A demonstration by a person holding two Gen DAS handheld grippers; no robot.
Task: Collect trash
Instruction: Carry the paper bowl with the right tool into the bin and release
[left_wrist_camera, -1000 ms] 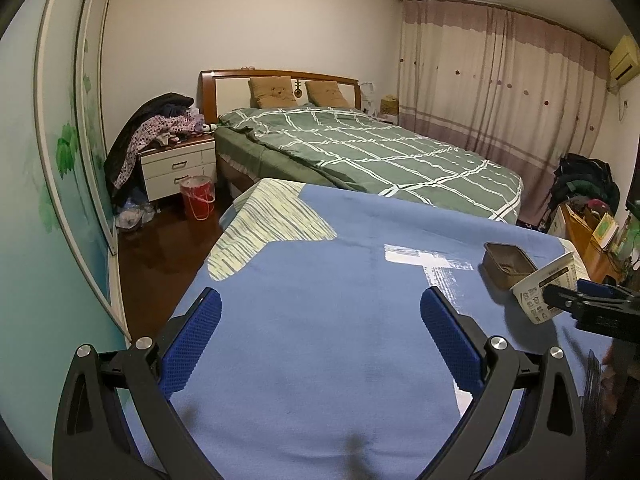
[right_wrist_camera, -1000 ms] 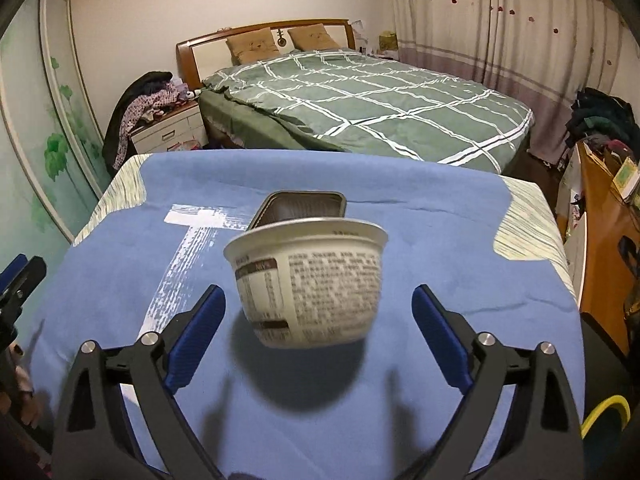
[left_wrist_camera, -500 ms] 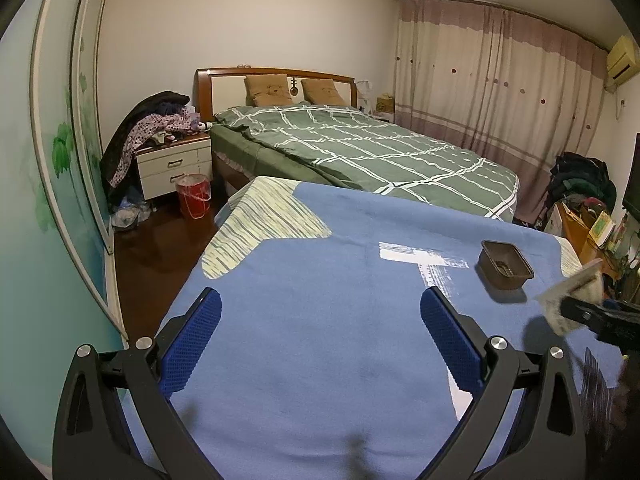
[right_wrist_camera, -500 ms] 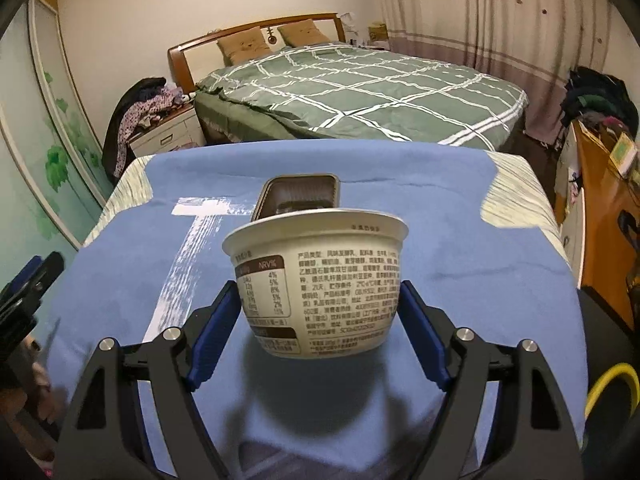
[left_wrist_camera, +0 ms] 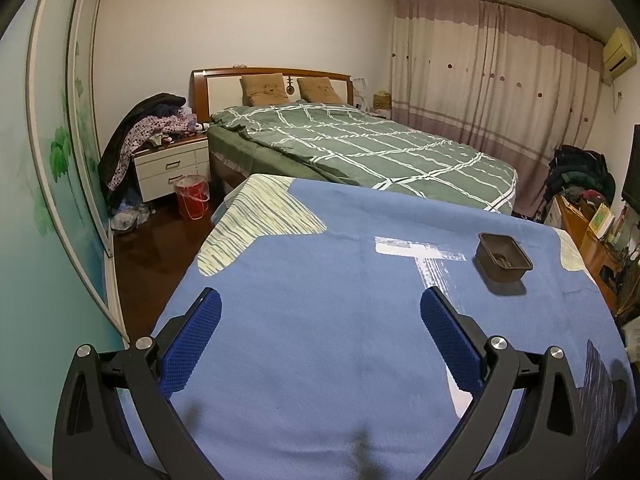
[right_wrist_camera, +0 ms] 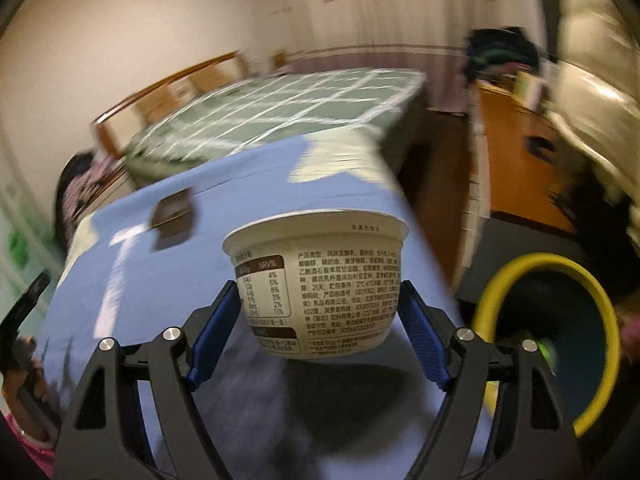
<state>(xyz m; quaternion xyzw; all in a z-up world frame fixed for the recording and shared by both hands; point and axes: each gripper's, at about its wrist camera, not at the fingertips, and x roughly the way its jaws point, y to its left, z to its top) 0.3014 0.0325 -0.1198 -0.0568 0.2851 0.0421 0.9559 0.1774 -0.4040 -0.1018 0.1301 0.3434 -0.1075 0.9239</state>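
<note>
- Right tool (right_wrist_camera: 318,316): black frame, blue ribbed pads; both pads press the sides of a cream paper yoghurt cup with brown label panels and printed text (right_wrist_camera: 320,280). The cup is upright, rim uppermost, lifted clear of the surface, its shadow on the cloth beneath.
- Left tool (left_wrist_camera: 320,336): same build; jaws spread wide, nothing between the pads, poised over the cloth.
- Surface with a blue cloth cover and pale striped corner patches (left_wrist_camera: 320,280): bears white streaked marks near the middle.
- Small dark brown rectangular plastic tray (left_wrist_camera: 503,262): sits upright on the cloth beside the white marks, towards the far right in the left wrist view; some dark residue inside, kind not clear.
- Round bin with a yellow rim and dark interior (right_wrist_camera: 552,336): on the floor just beyond the surface's right edge, to the right of the held cup.
- Bed with a green checked quilt (left_wrist_camera: 360,148): behind the surface; two brown pillows at its wooden headboard.
- Right wrist view: background blurred.
</note>
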